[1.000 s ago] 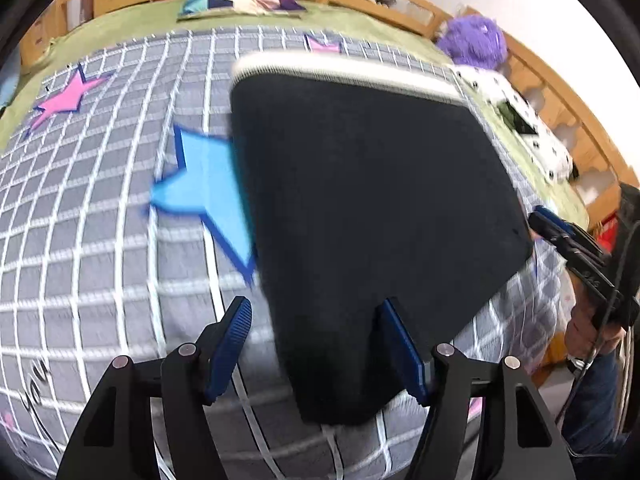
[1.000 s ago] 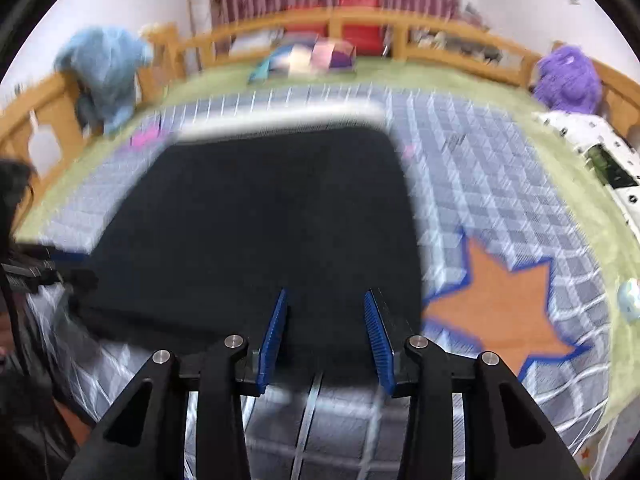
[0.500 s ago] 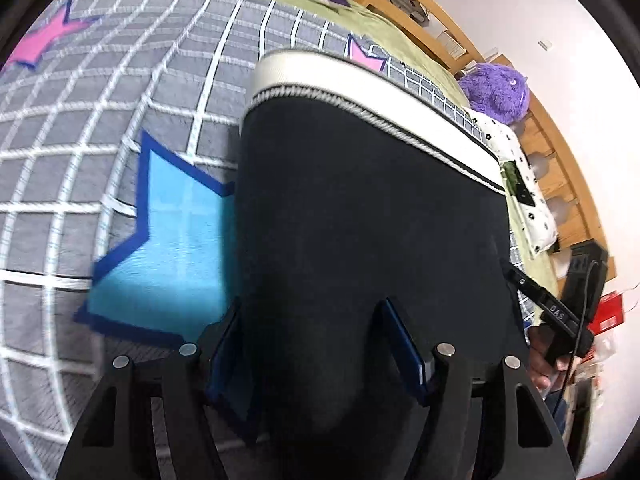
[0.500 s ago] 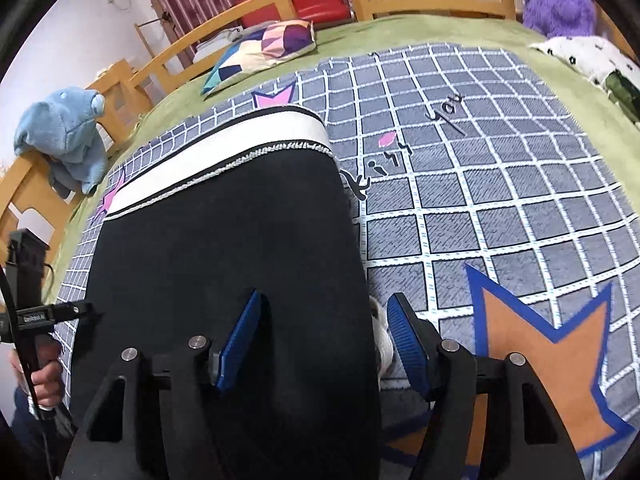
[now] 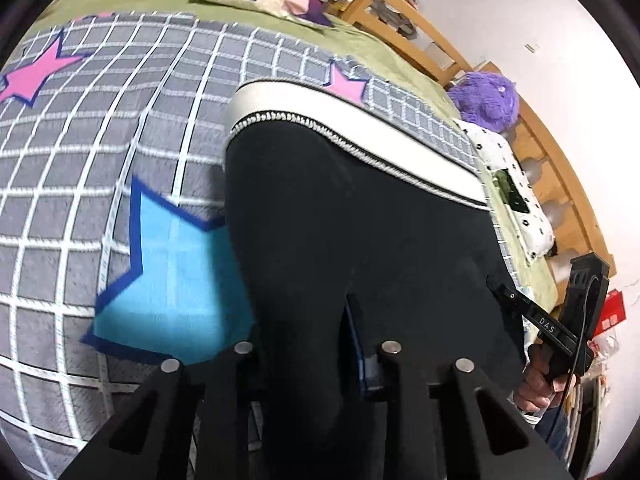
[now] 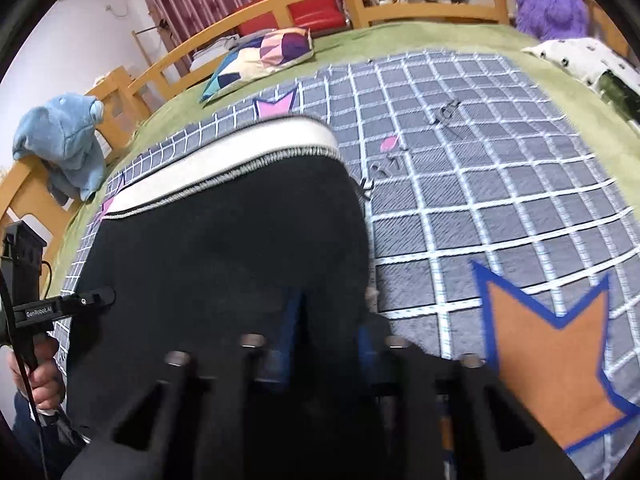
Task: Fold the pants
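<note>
Jaws on both grippers are clenching the near edge of the black pants (image 5: 360,216), which are lying flat on the bed's grid-patterned blanket (image 5: 120,120), filling the centre of each frame, white waistband (image 6: 224,160) toward the top. The left gripper (image 5: 304,344) is pinching one near corner and the right gripper (image 6: 326,332) the other (fabric partly hides the blue pads). To fold well, both should be lifting evenly, keeping the edge taut, and carrying it squarely toward the waistband.
</note>
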Motion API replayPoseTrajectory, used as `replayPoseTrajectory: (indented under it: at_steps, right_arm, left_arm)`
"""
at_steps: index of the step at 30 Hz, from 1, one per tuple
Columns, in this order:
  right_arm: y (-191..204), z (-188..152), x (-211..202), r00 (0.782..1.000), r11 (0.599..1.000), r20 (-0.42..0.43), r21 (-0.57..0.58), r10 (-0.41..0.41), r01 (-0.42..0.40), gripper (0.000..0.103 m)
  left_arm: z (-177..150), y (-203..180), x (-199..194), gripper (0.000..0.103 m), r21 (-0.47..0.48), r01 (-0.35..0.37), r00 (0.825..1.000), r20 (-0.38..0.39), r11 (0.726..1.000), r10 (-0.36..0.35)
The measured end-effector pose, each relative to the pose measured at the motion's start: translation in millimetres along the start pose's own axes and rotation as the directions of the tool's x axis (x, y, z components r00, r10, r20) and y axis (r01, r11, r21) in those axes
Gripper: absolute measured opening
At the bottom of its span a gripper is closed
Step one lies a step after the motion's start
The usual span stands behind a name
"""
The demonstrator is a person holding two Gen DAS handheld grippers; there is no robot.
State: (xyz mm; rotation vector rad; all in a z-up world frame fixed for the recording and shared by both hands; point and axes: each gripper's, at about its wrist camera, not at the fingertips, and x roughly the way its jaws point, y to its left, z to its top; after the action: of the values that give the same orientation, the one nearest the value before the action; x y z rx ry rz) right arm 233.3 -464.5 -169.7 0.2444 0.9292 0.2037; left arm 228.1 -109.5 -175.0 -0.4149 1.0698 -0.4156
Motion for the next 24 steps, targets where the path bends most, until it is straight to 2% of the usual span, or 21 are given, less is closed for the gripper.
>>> replayPoseTrajectory:
  at_steps: [3, 8, 13, 16, 19, 21, 24]
  right_arm:
    - [7, 4, -25, 0.998, 0.998, 0.044, 0.046, 0.048, -0.05, 0.014]
    - [68, 13, -47, 0.991, 0.996, 0.104, -0.012, 0.089, -0.088, 0.013]
    - [136, 12, -14, 0.972, 0.975, 0.074, -0.023, 0.224, -0.223, 0.013]
    - [177, 4, 16, 0.96, 0.959, 0.026, -0.043, 0.28, -0.278, 0.013]
    - [212, -7, 50, 0.969, 0.964, -0.015, -0.091, 0.248, -0.249, 0.013]
    - [215, -8, 65, 0.978, 0.973, -0.015, -0.103, 0.206, -0.206, 0.015]
    - [207, -8, 87, 0.985, 0.982, -0.051, -0.09, 0.165, -0.169, 0.017]
  left_arm:
    - [11, 1, -21, 0.022, 0.004, 0.044, 0.999, 0.018, 0.999, -0.044]
    - [27, 16, -72, 0.022, 0.064, -0.002, 0.997, 0.074, 0.998, -0.003]
    - [49, 87, -138, 0.022, 0.017, -0.086, 0.992, 0.096, 0.996, 0.084]
    - [53, 129, -149, 0.022, 0.01, -0.149, 0.986, 0.075, 0.989, 0.148]
    - [49, 169, -135, 0.024, -0.027, -0.162, 0.986, 0.017, 0.986, 0.163]
    - [46, 184, -123, 0.031, -0.053, -0.144, 0.99, 0.005, 0.988, 0.144]
    - [41, 191, -110, 0.045, -0.057, -0.179, 0.984, -0.009, 0.982, 0.178]
